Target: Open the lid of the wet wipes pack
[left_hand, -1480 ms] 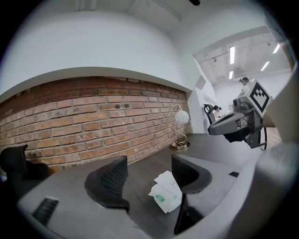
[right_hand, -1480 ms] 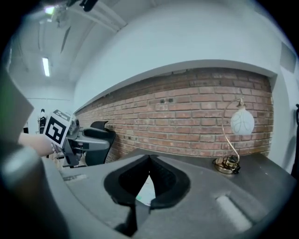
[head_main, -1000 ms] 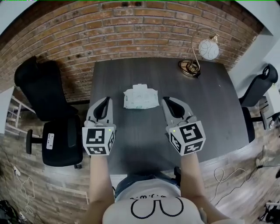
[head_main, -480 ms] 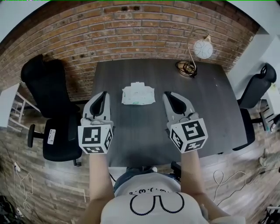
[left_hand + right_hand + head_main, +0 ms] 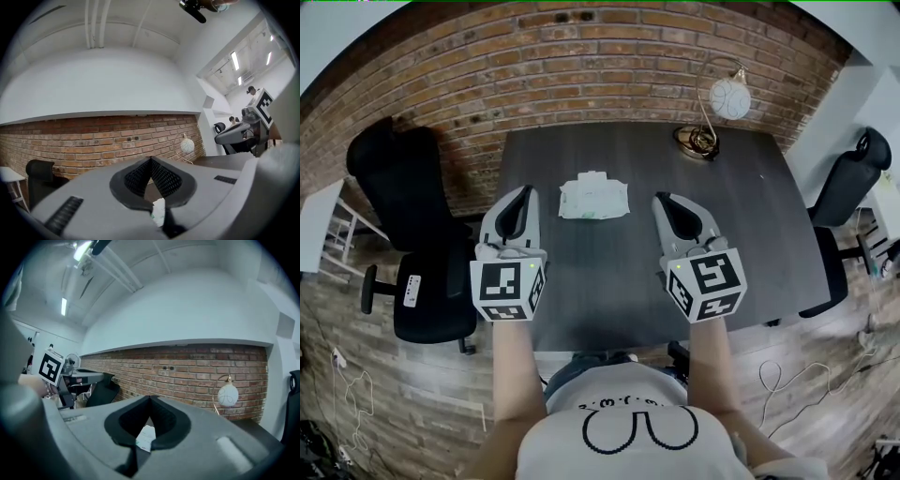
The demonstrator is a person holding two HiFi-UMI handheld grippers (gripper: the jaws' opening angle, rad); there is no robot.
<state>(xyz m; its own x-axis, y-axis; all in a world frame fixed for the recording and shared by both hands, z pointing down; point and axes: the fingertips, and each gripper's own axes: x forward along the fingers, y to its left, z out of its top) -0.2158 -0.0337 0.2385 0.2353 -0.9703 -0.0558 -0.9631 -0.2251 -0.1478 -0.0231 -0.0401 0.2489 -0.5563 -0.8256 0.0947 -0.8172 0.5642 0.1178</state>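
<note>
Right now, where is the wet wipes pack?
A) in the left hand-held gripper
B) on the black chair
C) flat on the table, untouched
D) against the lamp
C: the wet wipes pack lies on the table, clear of the shut left hand-held gripper and right hand-held gripper.

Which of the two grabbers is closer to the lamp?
The right gripper, on the same side of the table as the lamp. The left gripper is beyond the wipes pack from it.
</note>
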